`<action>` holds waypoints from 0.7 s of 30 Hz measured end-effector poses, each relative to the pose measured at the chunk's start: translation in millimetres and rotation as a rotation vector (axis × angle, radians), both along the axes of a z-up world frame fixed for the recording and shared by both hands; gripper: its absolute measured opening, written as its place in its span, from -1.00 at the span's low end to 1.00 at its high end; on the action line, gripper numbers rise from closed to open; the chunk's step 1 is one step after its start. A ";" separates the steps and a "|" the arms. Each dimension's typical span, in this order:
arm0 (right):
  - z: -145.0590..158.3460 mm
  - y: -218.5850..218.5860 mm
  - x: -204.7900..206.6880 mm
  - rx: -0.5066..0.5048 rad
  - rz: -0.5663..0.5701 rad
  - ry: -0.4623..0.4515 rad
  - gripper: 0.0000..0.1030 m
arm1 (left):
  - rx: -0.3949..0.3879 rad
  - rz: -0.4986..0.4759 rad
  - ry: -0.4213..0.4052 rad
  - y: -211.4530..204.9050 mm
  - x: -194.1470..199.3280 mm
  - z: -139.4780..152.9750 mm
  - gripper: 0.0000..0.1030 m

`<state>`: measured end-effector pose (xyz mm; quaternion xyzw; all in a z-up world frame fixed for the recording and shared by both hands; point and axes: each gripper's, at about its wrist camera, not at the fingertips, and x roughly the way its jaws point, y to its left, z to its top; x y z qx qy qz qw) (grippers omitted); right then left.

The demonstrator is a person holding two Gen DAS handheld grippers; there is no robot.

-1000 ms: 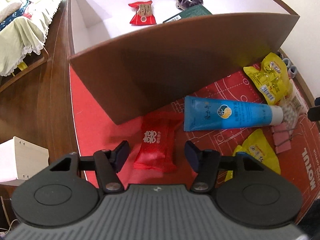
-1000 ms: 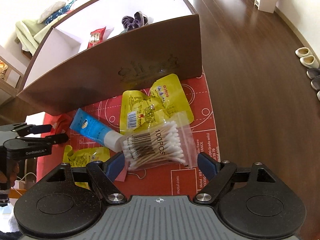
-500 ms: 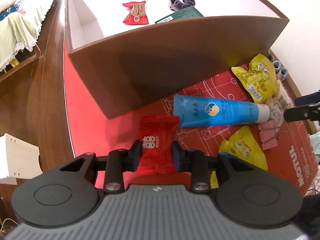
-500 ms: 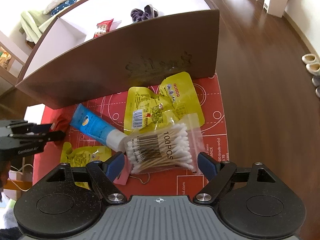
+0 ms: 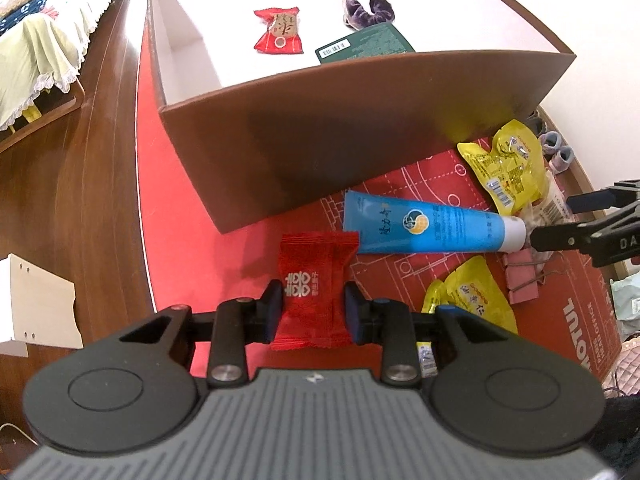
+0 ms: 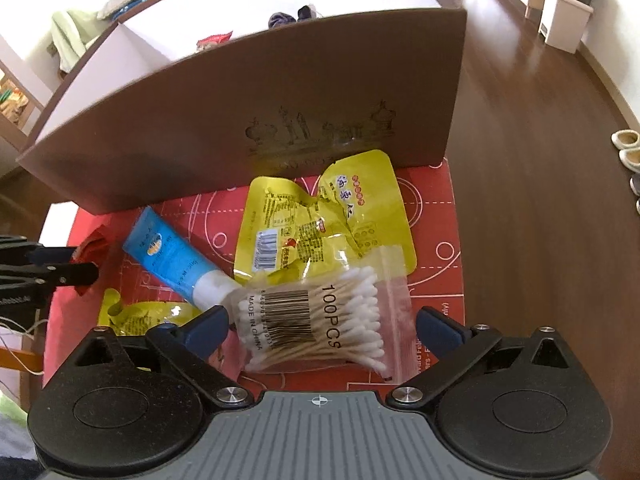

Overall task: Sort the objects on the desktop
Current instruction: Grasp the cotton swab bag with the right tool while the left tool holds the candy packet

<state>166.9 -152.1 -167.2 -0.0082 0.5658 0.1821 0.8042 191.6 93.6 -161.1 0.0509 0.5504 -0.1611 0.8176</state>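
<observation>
Red candy packet (image 5: 314,280), long axis pointing away toward the box (image 5: 360,128), clamped in left hand-held gripper (image 5: 314,312); right one (image 6: 320,332) spread apart.

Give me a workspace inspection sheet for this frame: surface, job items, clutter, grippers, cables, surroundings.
Surface: red mat with white line print, on a wooden top.
Job's things: brown box with white interior holds a red snack pack, purple scrunchie and green card. On the mat: blue tube, two yellow pouches, cotton swab bag, pink binder clip.
Clutter: nothing seen.
Grippers: left gripper shut on the red candy packet; right gripper open, straddling the swab bag.
Cables: thin white wire at the left edge of the right wrist view.
Surroundings: wood floor, slippers, white bin, bedding.
</observation>
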 end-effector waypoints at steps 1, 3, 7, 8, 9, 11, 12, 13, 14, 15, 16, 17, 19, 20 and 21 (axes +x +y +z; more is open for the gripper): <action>-1.8 1.1 -0.5 -0.004 0.009 0.001 0.99 | 0.003 0.001 0.004 0.1 -1.0 0.5 -0.46; -2.8 2.1 -2.1 0.000 0.025 -0.001 0.77 | 0.008 0.002 0.012 0.1 -2.7 1.8 -0.46; 1.3 1.8 -2.9 0.032 0.030 -0.001 0.40 | 0.010 0.003 0.022 -1.9 -5.9 6.0 -0.46; 2.4 1.9 -2.8 0.036 0.029 0.003 0.31 | 0.010 0.002 0.022 -2.9 -6.7 7.4 -0.46; 3.2 2.3 -3.0 0.032 0.031 0.006 0.30 | 0.010 0.000 0.021 -3.8 -7.6 8.8 -0.46; 5.1 2.6 -4.8 0.030 0.037 0.002 0.25 | 0.012 -0.005 0.018 -5.6 -9.3 11.5 -0.46; 6.4 2.2 -6.5 0.032 0.039 -0.002 0.21 | 0.015 -0.008 0.015 -6.5 -10.4 12.9 -0.46; 8.5 1.7 -8.2 0.036 0.040 -0.004 0.13 | 0.016 -0.010 0.014 -7.2 -11.7 14.9 -0.46; 11.1 1.1 -10.0 0.042 0.041 -0.004 0.07 | 0.018 -0.010 0.014 -7.8 -12.7 16.4 -0.46; 13.6 0.4 -11.7 0.048 0.042 -0.004 0.04 | 0.021 -0.009 0.014 -8.3 -13.8 18.3 -0.46; 16.4 -0.1 -13.4 0.051 0.045 -0.007 0.02 | 0.022 -0.009 0.013 -8.7 -15.0 20.2 -0.46; 19.3 -0.6 -15.2 0.053 0.049 -0.013 0.01 | 0.024 -0.010 0.012 -9.3 -16.1 22.4 -0.46; 24.8 -1.5 -18.6 0.060 0.055 -0.026 0.01 | 0.031 -0.010 0.009 -10.9 -18.3 26.7 -0.46; 27.5 -2.0 -19.8 0.063 0.056 -0.030 0.00 | 0.033 -0.011 0.006 -11.8 -19.2 28.9 -0.46; 30.4 -2.4 -21.0 0.067 0.056 -0.035 0.00 | 0.036 -0.011 0.004 -12.7 -20.0 31.0 -0.46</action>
